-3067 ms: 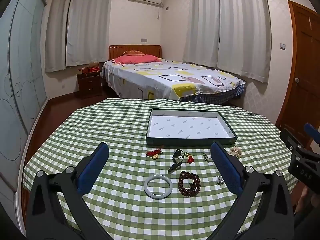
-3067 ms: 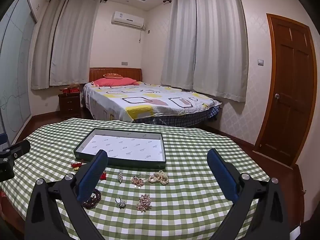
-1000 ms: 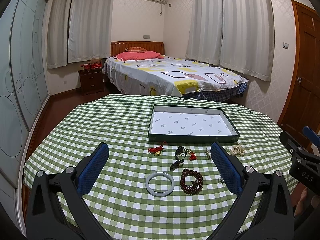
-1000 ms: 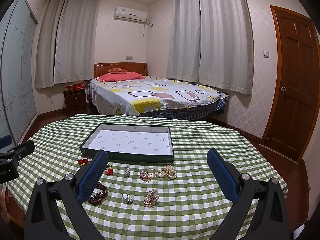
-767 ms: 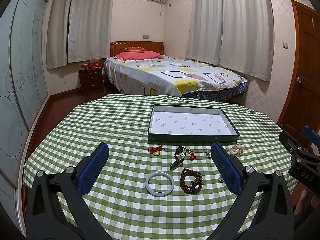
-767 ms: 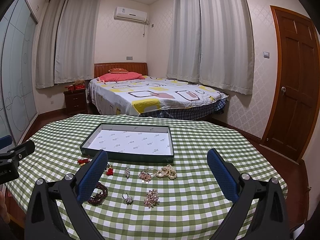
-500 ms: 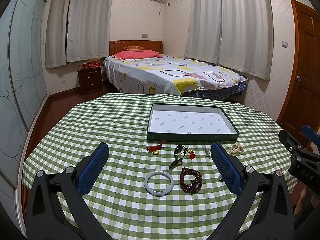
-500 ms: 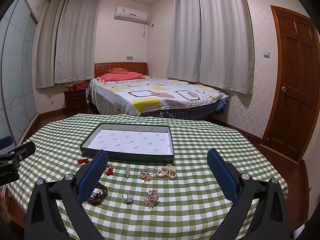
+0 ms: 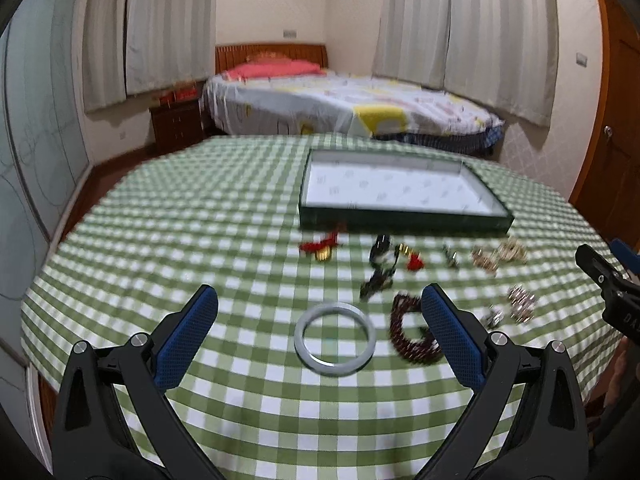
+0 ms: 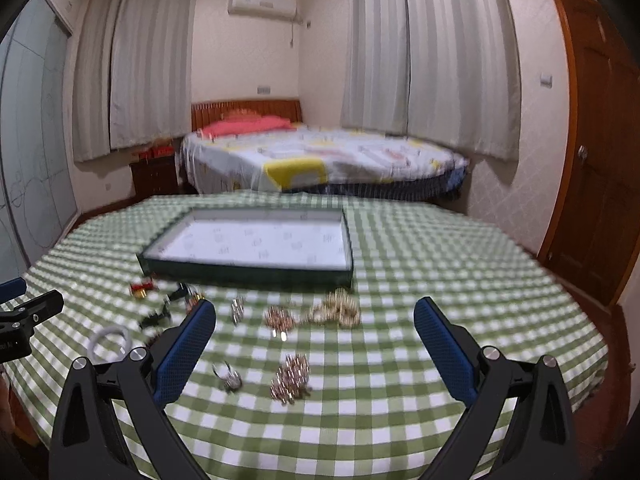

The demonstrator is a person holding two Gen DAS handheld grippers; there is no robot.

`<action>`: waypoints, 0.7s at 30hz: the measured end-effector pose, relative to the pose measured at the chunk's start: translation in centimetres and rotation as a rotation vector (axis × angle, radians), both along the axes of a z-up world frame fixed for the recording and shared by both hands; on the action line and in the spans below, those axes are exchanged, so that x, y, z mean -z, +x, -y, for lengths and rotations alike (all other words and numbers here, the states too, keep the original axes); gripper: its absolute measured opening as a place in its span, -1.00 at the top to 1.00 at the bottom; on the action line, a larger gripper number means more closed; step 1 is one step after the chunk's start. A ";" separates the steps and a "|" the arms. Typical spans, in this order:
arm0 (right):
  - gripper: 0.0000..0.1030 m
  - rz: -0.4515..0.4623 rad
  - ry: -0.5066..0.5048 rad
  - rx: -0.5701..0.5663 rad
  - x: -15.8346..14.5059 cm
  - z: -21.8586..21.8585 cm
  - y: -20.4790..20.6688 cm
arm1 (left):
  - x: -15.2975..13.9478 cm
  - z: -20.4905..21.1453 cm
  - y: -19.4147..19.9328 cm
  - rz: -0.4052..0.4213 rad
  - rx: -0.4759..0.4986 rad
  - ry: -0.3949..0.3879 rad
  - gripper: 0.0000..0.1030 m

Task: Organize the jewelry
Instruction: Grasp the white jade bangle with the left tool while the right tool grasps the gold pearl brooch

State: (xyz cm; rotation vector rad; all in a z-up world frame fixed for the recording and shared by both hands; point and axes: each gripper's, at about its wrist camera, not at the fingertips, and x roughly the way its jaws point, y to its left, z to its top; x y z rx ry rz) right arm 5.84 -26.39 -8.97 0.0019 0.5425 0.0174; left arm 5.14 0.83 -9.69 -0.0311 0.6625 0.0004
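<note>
Left gripper (image 9: 320, 314) jaws wide apart, holding nothing, above the checked worktop (image 9: 200, 240); white bangle (image 9: 335, 334) lies between its fingers, dark bead bracelet (image 9: 414, 334) at the right finger. Right gripper (image 10: 314, 326) likewise spread and empty; gold cluster (image 10: 291, 374) between its fingers. Green tray (image 10: 248, 270) beyond both. Frames blurred

Both wrist views look forward, low over the table (image 9: 224, 216) — sharing the tray (image 10: 248, 268) and bed (image 9: 352, 108).

Two black-framed grippers, left gripper (image 9: 320, 322) and right gripper (image 10: 314, 334) (blue textured pads, silver screws).
</note>
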 end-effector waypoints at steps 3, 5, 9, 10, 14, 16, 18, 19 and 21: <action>-0.89 -0.064 0.013 -0.009 1.8 0.0 0.9 | 1.8 -0.3 1.3 -0.052 -0.005 -0.013 -0.92; -0.89 -0.093 0.018 -0.017 2.8 -0.1 1.4 | 2.9 -0.3 2.1 -0.081 -0.004 -0.014 -0.92; -0.88 -0.138 0.019 -0.029 4.2 -0.3 2.4 | 4.8 -0.1 3.6 -0.140 0.004 -0.016 -0.92; -0.88 -0.148 0.021 -0.032 4.4 -0.3 2.6 | 5.3 -0.1 4.0 -0.156 0.005 -0.015 -0.92; -0.88 -0.186 0.018 -0.046 5.4 -0.5 3.4 | 6.8 -0.2 5.1 -0.197 0.000 -0.018 -0.92; -0.88 -0.196 0.016 -0.047 5.6 -0.4 3.7 | 7.3 -0.2 5.5 -0.216 0.000 -0.019 -0.92; -0.88 -0.206 0.022 -0.043 5.9 -0.3 4.0 | 7.5 -0.2 5.6 -0.216 0.001 -0.005 -0.92; -0.88 -0.211 0.026 -0.040 6.0 -0.2 4.1 | 7.6 0.1 5.7 -0.214 0.004 0.018 -0.92; -0.87 -0.217 0.032 -0.035 6.2 0.0 4.2 | 7.8 0.2 5.7 -0.203 0.013 0.027 -0.92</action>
